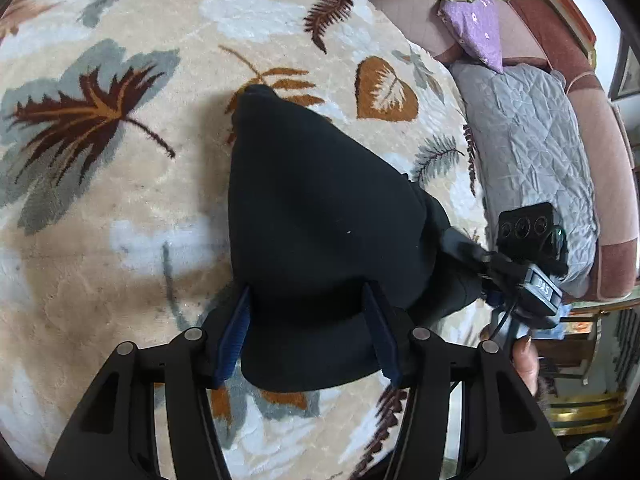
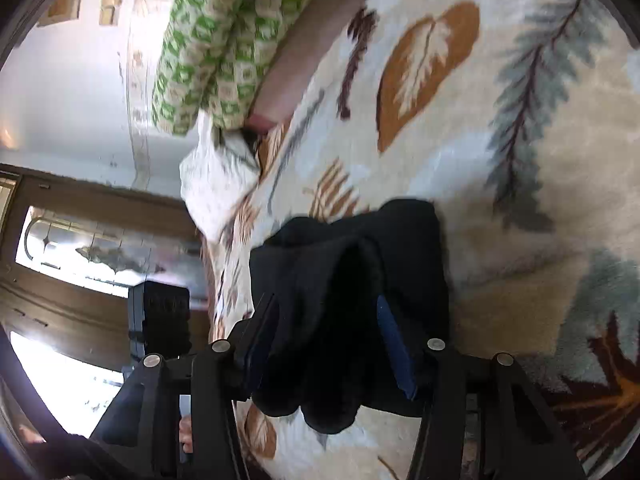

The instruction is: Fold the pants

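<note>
The black pants (image 1: 316,216) lie bunched on a cream blanket with a leaf print (image 1: 120,208). My left gripper (image 1: 308,320) straddles their near edge, and the cloth fills the gap between its blue pads (image 1: 234,332). The right gripper (image 1: 460,240) shows at the pants' right side in the left wrist view, its jaws on the cloth. In the right wrist view the right gripper (image 2: 328,340) has a thick fold of the pants (image 2: 348,280) between its fingers. How tightly either pair of jaws presses is unclear.
A grey quilted cover (image 1: 532,152) lies on a pink couch (image 1: 600,184) to the right. A purple cushion (image 1: 476,28) and a green patterned pillow (image 2: 224,36) lie at the far edge. A white cloth (image 2: 216,180) lies by the pillow. A wooden door with glass (image 2: 80,248) stands beyond.
</note>
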`<action>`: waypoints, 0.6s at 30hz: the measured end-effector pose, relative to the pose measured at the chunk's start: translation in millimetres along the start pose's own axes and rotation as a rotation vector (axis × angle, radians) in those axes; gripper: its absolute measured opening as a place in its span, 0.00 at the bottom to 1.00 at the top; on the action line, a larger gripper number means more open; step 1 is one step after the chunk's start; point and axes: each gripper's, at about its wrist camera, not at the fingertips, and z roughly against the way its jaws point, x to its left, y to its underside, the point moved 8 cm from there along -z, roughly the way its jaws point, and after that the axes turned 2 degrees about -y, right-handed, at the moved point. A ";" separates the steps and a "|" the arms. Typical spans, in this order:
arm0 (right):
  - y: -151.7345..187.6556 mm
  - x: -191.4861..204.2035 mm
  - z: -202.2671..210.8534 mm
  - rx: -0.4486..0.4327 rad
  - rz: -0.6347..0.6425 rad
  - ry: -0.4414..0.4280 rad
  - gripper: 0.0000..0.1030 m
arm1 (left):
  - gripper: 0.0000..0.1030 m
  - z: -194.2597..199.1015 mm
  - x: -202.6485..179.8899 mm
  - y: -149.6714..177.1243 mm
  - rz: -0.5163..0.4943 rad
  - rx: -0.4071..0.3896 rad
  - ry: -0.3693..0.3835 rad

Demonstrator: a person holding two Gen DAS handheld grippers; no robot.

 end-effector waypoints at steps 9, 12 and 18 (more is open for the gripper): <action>-11.2 38.8 15.1 -0.013 0.301 0.151 0.11 | 0.50 10.7 -24.7 0.1 -0.036 -0.089 -0.089; -22.2 42.9 28.8 -0.058 0.373 0.216 0.11 | 0.50 0.9 -24.3 2.0 -0.048 -0.073 -0.161; -13.8 11.0 11.5 0.013 0.488 0.385 0.15 | 0.54 -23.2 -17.5 14.0 -0.148 -0.051 -0.319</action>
